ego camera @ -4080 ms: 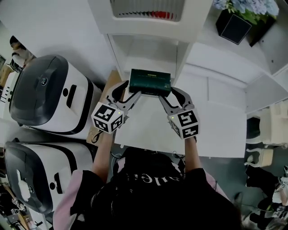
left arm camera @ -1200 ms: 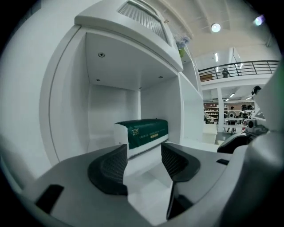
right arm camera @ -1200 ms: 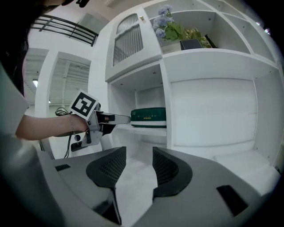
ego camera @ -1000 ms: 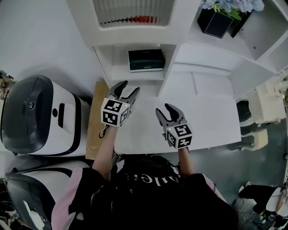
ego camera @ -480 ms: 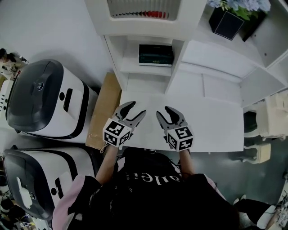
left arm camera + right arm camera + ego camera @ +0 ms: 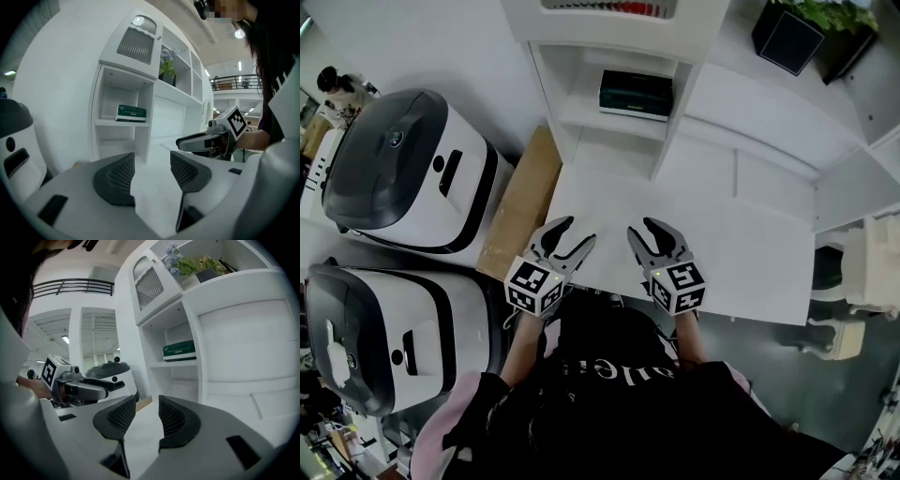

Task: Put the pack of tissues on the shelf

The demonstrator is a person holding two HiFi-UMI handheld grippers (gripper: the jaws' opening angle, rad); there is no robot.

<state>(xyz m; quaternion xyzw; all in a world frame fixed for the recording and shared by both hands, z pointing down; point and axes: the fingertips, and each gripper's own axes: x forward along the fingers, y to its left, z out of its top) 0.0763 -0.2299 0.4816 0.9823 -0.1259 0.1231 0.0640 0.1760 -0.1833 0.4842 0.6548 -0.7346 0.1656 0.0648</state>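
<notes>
The pack of tissues (image 6: 636, 95) sits on the shelf (image 6: 581, 118), well apart from our left gripper (image 6: 579, 230) and right gripper (image 6: 642, 227). Both are parted and empty, and the right's jaws have just been narrowing.

Bright, even overhead light. The white desk (image 6: 722, 244) and shelf (image 6: 581, 112) nearly wash out, with only faint soft shadows. A ceiling lamp (image 6: 240, 33) glares in the left gripper view. Both gripper views bow strongly, with black vignetted corners.
</notes>
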